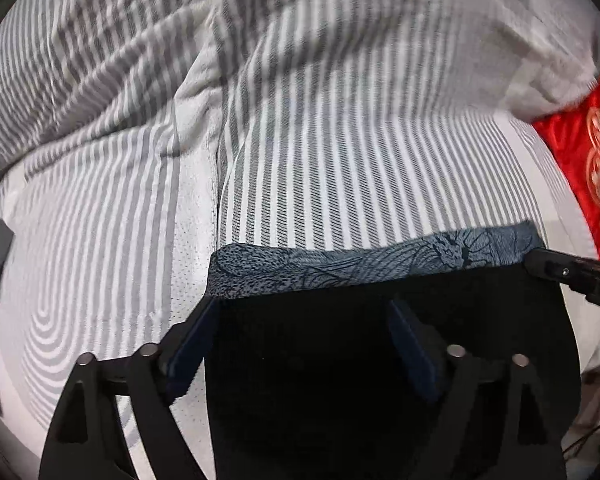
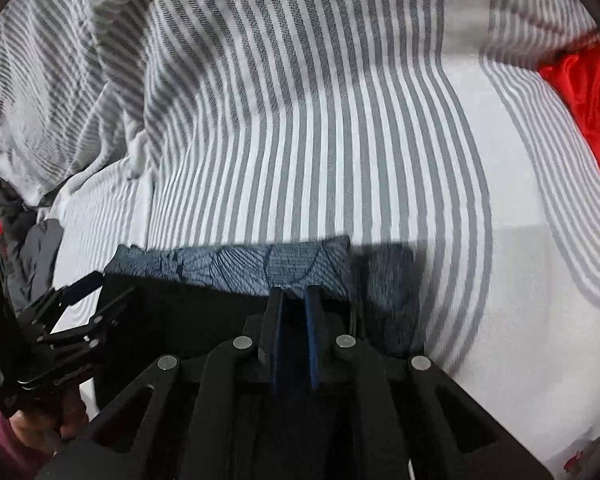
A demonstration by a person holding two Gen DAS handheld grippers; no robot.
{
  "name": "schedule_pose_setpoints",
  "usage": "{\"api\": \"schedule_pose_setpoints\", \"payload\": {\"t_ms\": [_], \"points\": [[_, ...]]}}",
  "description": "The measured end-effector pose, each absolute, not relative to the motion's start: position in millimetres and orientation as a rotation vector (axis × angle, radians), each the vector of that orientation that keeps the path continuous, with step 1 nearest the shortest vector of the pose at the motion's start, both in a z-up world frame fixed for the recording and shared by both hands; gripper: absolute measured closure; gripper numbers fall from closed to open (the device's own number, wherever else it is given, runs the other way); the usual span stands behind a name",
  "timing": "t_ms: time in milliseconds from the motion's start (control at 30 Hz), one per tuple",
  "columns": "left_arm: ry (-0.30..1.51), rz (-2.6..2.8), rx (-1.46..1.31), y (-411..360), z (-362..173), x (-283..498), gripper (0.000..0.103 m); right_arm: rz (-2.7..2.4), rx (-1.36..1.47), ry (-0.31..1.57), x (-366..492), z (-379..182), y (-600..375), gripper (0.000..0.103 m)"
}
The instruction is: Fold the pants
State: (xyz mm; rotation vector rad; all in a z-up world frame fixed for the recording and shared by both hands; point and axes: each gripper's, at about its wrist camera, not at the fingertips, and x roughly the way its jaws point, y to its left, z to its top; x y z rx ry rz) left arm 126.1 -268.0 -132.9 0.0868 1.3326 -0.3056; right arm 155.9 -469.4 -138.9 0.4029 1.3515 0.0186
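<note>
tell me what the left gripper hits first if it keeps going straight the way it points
Most likely the pants: their dark fabric lies between the open left gripper fingers, patterned waistband just ahead. Beneath is the striped bedsheet. Depth is hard to judge here.

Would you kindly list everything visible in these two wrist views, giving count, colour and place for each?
pants: one, black with a blue-grey patterned band along the far edge, lying on the bed just ahead of both grippers
striped bedsheet: one, white with grey stripes, spread beneath the pants
bunched striped bedding: one heap, grey and white, far left
red fabric: one, red with gold pattern, right edge
dark grey garment: one, left edge of the right wrist view
left gripper: one, black with blue pads, jaws wide astride the pants' left part
right gripper: one, black with blue pads, shut on the pants' band
hand: one, with magenta sleeve, holding the left gripper
</note>
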Motion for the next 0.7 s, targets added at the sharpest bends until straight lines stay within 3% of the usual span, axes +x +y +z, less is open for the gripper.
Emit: {"api": "schedule_pose_setpoints", "payload": {"t_ms": [367,400,467,700], "points": [[1.404,-0.257,0.090,-267.7,-118.9,129.3,0.015,0.044,0.439,1.411,166.4,-125.3,-471.3,0.088],[1.401,-0.255,0.096,-268.0,-114.0,126.7,0.015,0.045,0.442,1.415,164.2,-121.6,-471.8,0.084],[1.398,-0.248,0.105,-268.6,-104.0,122.1,0.015,0.047,0.438,1.424,156.5,-111.8,-472.0,0.055],[1.503,-0.149,0.095,-269.9,-82.9,102.1,0.015,0.111,0.429,1.491,120.7,-89.9,-465.6,0.033]]}}
